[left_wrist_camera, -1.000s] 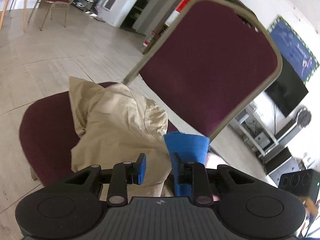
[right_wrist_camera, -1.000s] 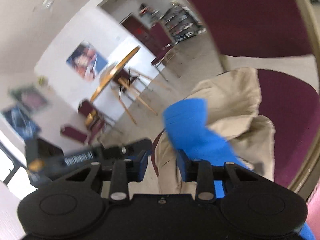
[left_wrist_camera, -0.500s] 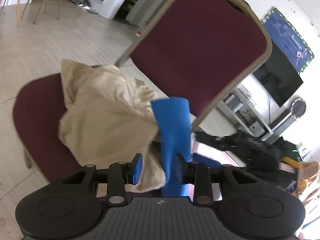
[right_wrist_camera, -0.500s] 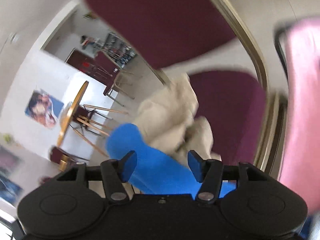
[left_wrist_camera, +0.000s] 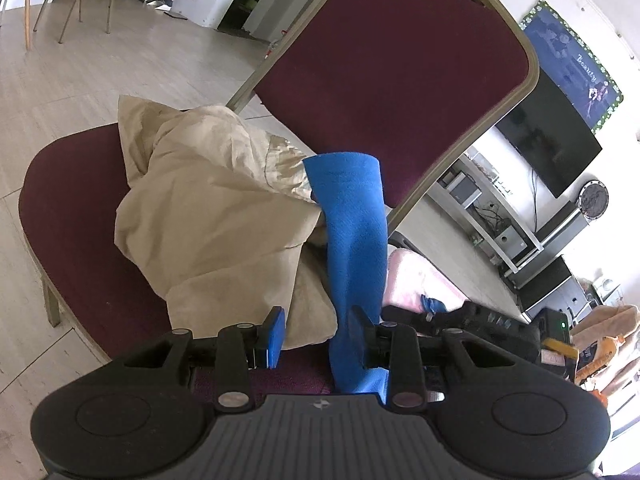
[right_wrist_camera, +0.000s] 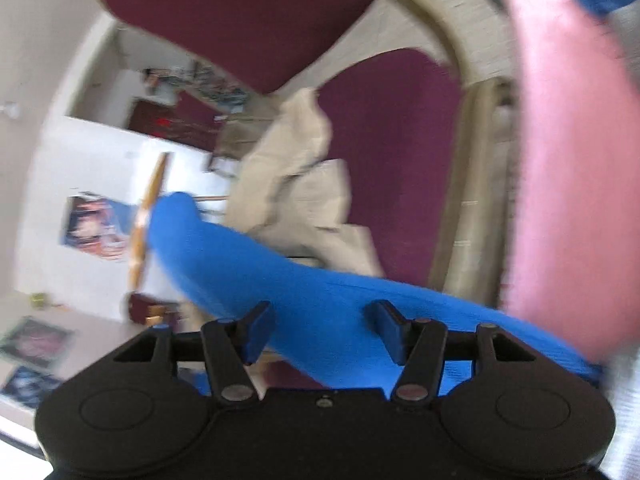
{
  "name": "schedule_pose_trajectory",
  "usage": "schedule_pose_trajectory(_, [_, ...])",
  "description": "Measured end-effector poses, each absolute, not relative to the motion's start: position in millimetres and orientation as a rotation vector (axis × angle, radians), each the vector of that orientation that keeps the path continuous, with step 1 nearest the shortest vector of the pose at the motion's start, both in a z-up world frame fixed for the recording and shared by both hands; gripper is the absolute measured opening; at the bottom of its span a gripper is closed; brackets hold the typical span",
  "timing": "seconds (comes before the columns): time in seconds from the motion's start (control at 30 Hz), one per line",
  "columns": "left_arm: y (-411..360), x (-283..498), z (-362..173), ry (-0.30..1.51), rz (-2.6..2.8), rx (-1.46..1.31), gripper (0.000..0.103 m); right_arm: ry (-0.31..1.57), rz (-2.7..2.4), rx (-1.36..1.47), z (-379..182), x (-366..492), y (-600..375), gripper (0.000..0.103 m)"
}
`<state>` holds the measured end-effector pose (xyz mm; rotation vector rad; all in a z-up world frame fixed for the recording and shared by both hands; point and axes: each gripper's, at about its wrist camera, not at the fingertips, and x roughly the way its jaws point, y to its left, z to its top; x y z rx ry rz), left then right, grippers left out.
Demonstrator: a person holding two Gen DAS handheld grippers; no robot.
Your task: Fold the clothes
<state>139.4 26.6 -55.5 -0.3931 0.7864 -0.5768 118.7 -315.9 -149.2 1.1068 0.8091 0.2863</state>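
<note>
Garment (left_wrist_camera: 216, 216) now beyond hand-held gripper (left_wrist_camera: 316, 336)

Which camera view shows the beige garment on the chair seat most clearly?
The left wrist view shows it best: the beige garment lies crumpled on the chair seat, sharp and large in frame. In the right wrist view it is smaller, blurred, and partly hidden behind the blue cloth.

Before you: crumpled garment (left_wrist_camera: 212, 216) on chair seat (left_wrist_camera: 76, 208) (backrest (left_wrist_camera: 392, 80) behind), cloth strip (left_wrist_camera: 352, 240) right of it.
</note>
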Motion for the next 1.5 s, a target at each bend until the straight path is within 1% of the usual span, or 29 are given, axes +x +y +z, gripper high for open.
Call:
schedule_pose_trajectory(0.2, [32.5, 138.2, -56.7, 0.775, -0.577, -0.409, 0.031, 0.748, 0.505, 1.043, -113.6, 142.9, -284.7, 0.055])
schedule_pose_trajectory(0.27, [35.7, 137.9, -56.6, 0.769, -0.575, -0.42, 0.031, 0.729, 0.545, 0.991, -98.2, 145.1, -271.4, 0.052])
schedule_pose_trajectory(0.4, [48.8, 135.9, -54.4, 0.751, -0.547, -0.456, 0.031, 0.719, 0.618, 0.884, -70.7, 152.2, -240.0, 0.051])
schedule_pose_trajectory(0.47, [55.2, 134.4, -54.0, 0.749, -0.537, -0.466, 0.032, 0.705, 0.567, 0.809, -57.4, 150.3, -228.8, 0.051])
schedule_pose_trajectory(0.57, [59.1, 131.7, -53.7, 0.754, -0.54, -0.46, 0.032, 0.596, 0.361, 0.769, -42.3, 133.7, -238.1, 0.051])
schedule_pose_trajectory(0.67, [53.7, 131.1, -51.8, 0.754, -0.561, -0.456, 0.032, 0.589, 0.23, 0.83, -46.5, 130.2, -259.0, 0.05])
schedule_pose_trajectory(0.7, [49.8, 132.4, -50.8, 0.754, -0.571, -0.457, 0.032, 0.602, 0.196, 0.858, -50.8, 131.5, -265.4, 0.047])
schedule_pose_trajectory(0.73, [45.1, 133.1, -49.1, 0.751, -0.583, -0.455, 0.032, 0.623, 0.161, 0.882, -56.5, 133.6, -270.9, 0.038])
schedule_pose_trajectory(0.77, [39.9, 133.4, -47.0, 0.746, -0.594, -0.451, 0.032, 0.643, 0.131, 0.906, -63.2, 134.9, -276.1, 0.035])
schedule_pose_trajectory(0.9, [29.8, 132.1, -42.9, 0.732, -0.626, -0.458, 0.033, 0.731, 0.204, 1.066, -98.4, 137.1, -287.5, 0.036])
schedule_pose_trajectory(0.93, [30.3, 131.5, -43.2, 0.731, -0.627, -0.464, 0.033, 0.74, 0.215, 1.091, -104.6, 137.2, -286.6, 0.039])
schedule_pose_trajectory(0.97, [32.0, 130.4, -43.7, 0.73, -0.622, -0.467, 0.033, 0.729, 0.213, 1.094, -107.5, 136.9, -284.1, 0.038])
schedule_pose_trajectory(1.0, [34.5, 129.4, -43.9, 0.729, -0.613, -0.468, 0.033, 0.705, 0.219, 1.076, -106.4, 137.7, -280.0, 0.036])
schedule_pose_trajectory(1.03, [38.3, 129.0, -44.0, 0.728, -0.602, -0.472, 0.033, 0.682, 0.235, 1.039, -101.8, 139.9, -273.2, 0.017])
schedule_pose_trajectory(1.07, [42.6, 128.8, -44.1, 0.726, -0.591, -0.477, 0.033, 0.663, 0.246, 0.976, -93.7, 143.3, -263.1, 0.003])
schedule_pose_trajectory(1.1, [47.9, 128.2, -43.7, 0.719, -0.573, -0.484, 0.033, 0.644, 0.262, 0.906, -84.5, 145.5, -251.7, 0.002])
schedule_pose_trajectory(1.2, [65.3, 125.9, -41.9, 0.691, -0.507, -0.51, 0.033, 0.582, 0.332, 0.633, -49.5, 142.2, -207.0, 0.002])
schedule_pose_trajectory(1.3, [81.3, 124.1, -42.5, 0.67, -0.435, -0.546, 0.033, 0.6, 0.391, 0.435, -34.6, 136.9, -167.3, 0.002])
schedule_pose_trajectory(1.4, [83.0, 126.8, -43.4, 0.684, -0.431, -0.554, 0.033, 0.687, 0.414, 0.314, -40.7, 138.8, -142.2, 0.019])
schedule_pose_trajectory(1.43, [81.3, 127.8, -43.1, 0.691, -0.439, -0.55, 0.033, 0.691, 0.417, 0.31, -38.9, 135.9, -141.3, 0.028])
schedule_pose_trajectory(1.5, [78.0, 130.0, -42.6, 0.707, -0.457, -0.542, 0.036, 0.681, 0.399, 0.332, -29.5, 124.6, -147.9, 0.031])
